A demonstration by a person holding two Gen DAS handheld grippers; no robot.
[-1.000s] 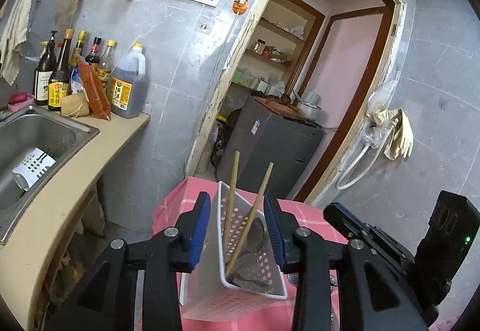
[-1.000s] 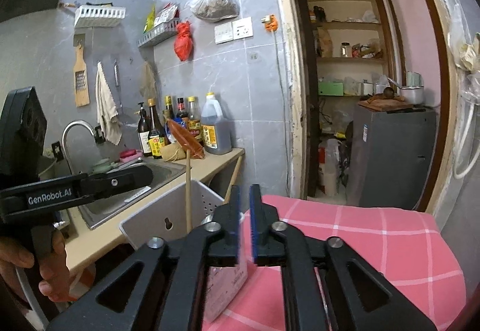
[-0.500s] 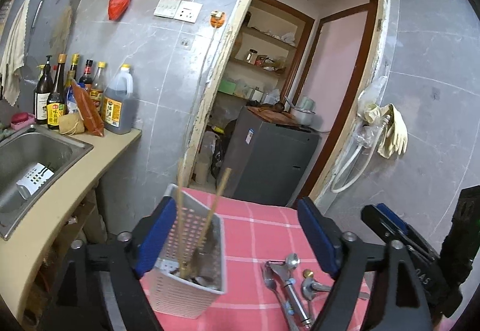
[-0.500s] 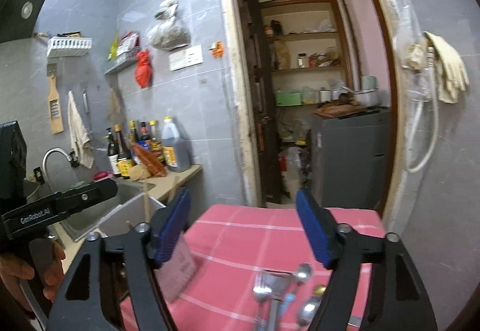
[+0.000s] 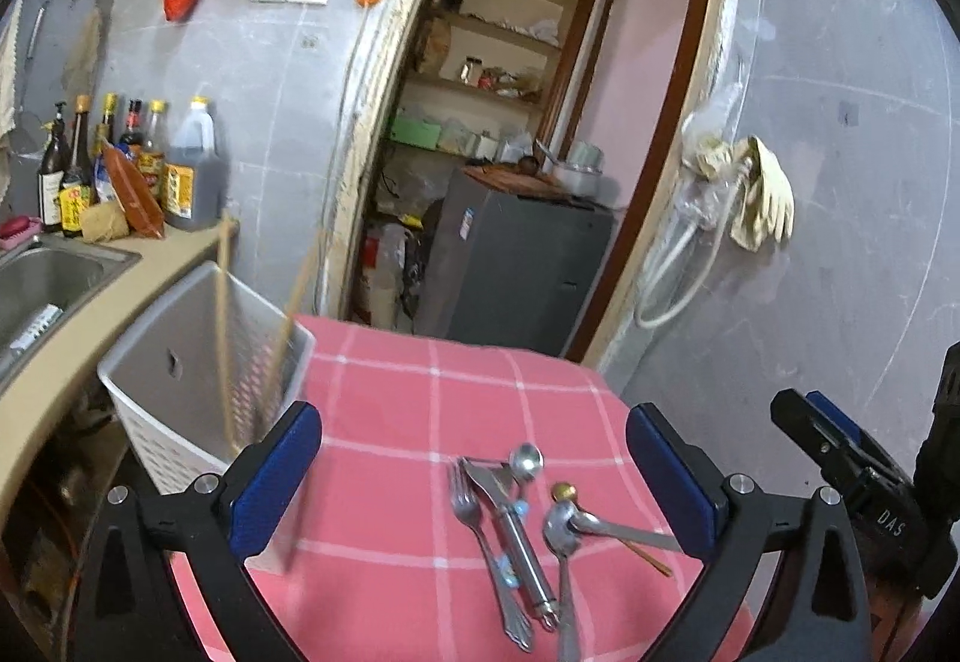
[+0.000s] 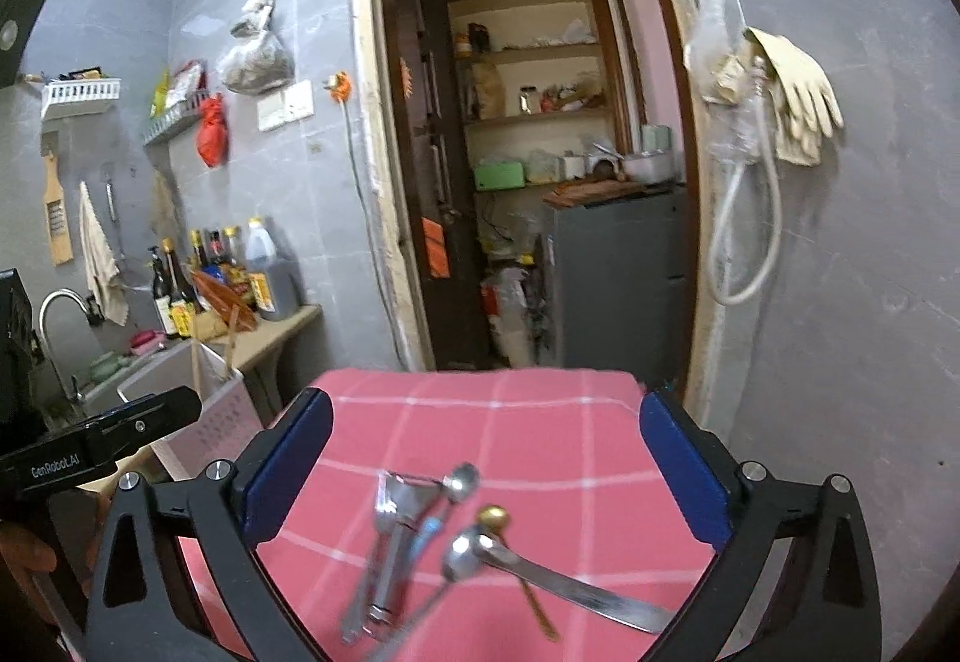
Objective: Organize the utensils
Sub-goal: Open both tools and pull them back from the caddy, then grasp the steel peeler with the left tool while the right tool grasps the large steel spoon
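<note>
A white perforated utensil basket (image 5: 180, 380) stands at the left edge of the pink checked tablecloth (image 5: 420, 404), with two wooden chopsticks (image 5: 225, 302) upright in it; it also shows in the right wrist view (image 6: 207, 410). A pile of metal utensils lies on the cloth: a fork (image 5: 474, 524), a peeler (image 5: 516, 530), several spoons (image 5: 561, 536) and a small gold-headed spoon (image 6: 493, 515). My left gripper (image 5: 474, 476) is open and empty above the pile. My right gripper (image 6: 486, 464) is open and empty, also over the pile (image 6: 420, 536).
A counter with a steel sink (image 5: 42, 278) and several sauce bottles (image 5: 120, 170) runs along the left. An open doorway with a grey cabinet (image 5: 516, 266) lies behind the table. Gloves and a hose (image 5: 750, 194) hang on the right wall.
Both grippers opened wide: the left let go of the basket, the right was shut on nothing. Both views swung right, from the basket to the utensil pile.
</note>
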